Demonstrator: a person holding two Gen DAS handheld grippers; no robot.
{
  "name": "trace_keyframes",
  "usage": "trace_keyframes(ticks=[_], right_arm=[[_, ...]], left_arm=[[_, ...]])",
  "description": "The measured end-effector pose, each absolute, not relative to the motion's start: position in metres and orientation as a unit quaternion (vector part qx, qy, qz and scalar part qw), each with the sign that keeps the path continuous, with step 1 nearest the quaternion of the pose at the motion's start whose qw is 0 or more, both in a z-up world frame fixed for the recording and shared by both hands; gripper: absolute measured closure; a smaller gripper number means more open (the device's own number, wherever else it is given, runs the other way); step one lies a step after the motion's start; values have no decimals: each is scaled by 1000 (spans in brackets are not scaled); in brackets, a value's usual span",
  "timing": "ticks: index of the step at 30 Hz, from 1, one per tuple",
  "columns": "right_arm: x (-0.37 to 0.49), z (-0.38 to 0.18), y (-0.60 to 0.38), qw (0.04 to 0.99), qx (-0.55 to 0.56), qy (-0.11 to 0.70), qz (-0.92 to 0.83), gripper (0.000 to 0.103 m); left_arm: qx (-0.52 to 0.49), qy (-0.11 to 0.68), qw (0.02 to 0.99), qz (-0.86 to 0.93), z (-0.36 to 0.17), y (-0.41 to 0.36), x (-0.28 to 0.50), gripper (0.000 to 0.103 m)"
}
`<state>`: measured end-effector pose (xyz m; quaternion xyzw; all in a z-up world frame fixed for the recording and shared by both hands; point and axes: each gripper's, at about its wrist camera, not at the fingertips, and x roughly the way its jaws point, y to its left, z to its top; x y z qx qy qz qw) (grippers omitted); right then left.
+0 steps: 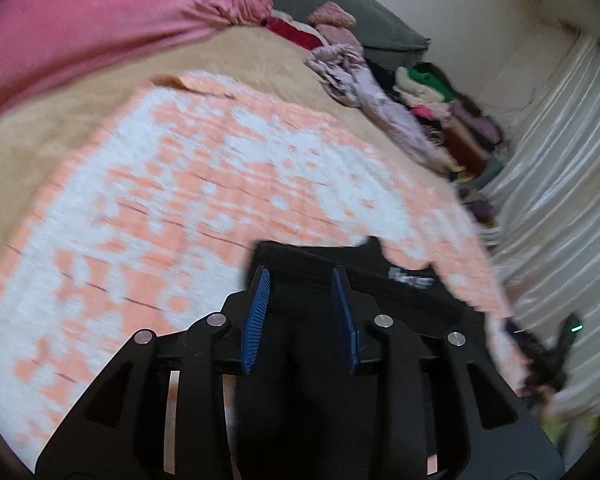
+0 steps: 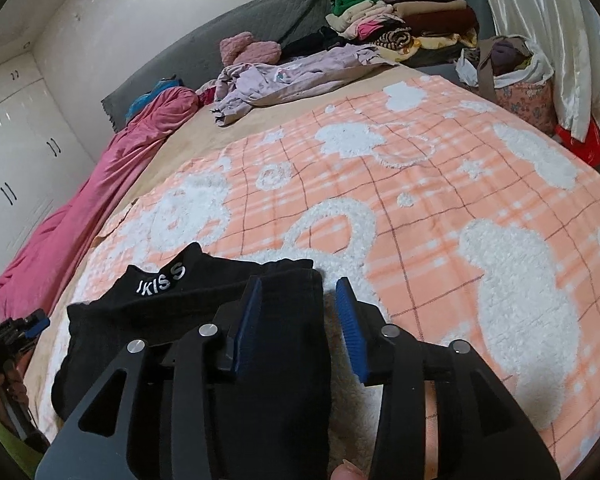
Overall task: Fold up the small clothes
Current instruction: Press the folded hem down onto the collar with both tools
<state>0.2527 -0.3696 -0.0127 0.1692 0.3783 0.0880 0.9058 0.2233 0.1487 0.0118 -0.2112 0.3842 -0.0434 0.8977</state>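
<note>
A small black garment with white lettering lies on the orange-and-white checked blanket at the near edge of the bed. My right gripper is open, its left finger over the garment's right edge and its right finger over the blanket. In the blurred left wrist view my left gripper is open over the same black garment, which lies under and between the fingers. The left gripper also shows at the far left of the right wrist view. Neither gripper holds anything.
A rolled pink quilt lies along the bed's left side. A lilac garment, a pink fuzzy item and a stack of folded clothes lie at the far end. A bag of clothes and white curtains are on the right.
</note>
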Motion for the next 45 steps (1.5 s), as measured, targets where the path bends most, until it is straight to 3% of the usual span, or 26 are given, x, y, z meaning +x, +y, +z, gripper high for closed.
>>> trace_keyframes(ticks=[6, 10, 17, 18, 19, 22, 23, 24, 35, 45], right_arm=[[260, -24, -363, 897, 156, 403, 98, 65], [265, -29, -357, 893, 146, 413, 103, 65], [273, -33, -350, 892, 132, 419, 109, 65], [273, -34, -350, 891, 130, 420, 110, 65], [274, -34, -348, 891, 127, 422, 111, 65], [276, -34, -343, 891, 106, 426, 113, 73], [276, -33, -342, 892, 98, 425, 113, 90], [275, -32, -341, 894, 91, 424, 112, 93], [275, 1, -343, 921, 78, 362, 122, 95], [297, -26, -342, 917, 75, 381, 91, 95]], left_arm=[[-169, 413, 894, -31, -4, 144, 229, 79], [-163, 436, 884, -43, -18, 138, 237, 66], [-128, 454, 881, -30, -32, 126, 260, 63], [-124, 455, 881, -29, -32, 125, 261, 66], [-115, 457, 882, -26, -33, 122, 263, 85], [-82, 454, 887, -19, -32, 111, 262, 97], [-72, 449, 890, -17, -30, 108, 259, 97], [-63, 443, 894, -16, -27, 107, 257, 98], [-83, 372, 924, -27, 26, 119, 240, 99], [-112, 422, 900, -4, -22, 124, 277, 99]])
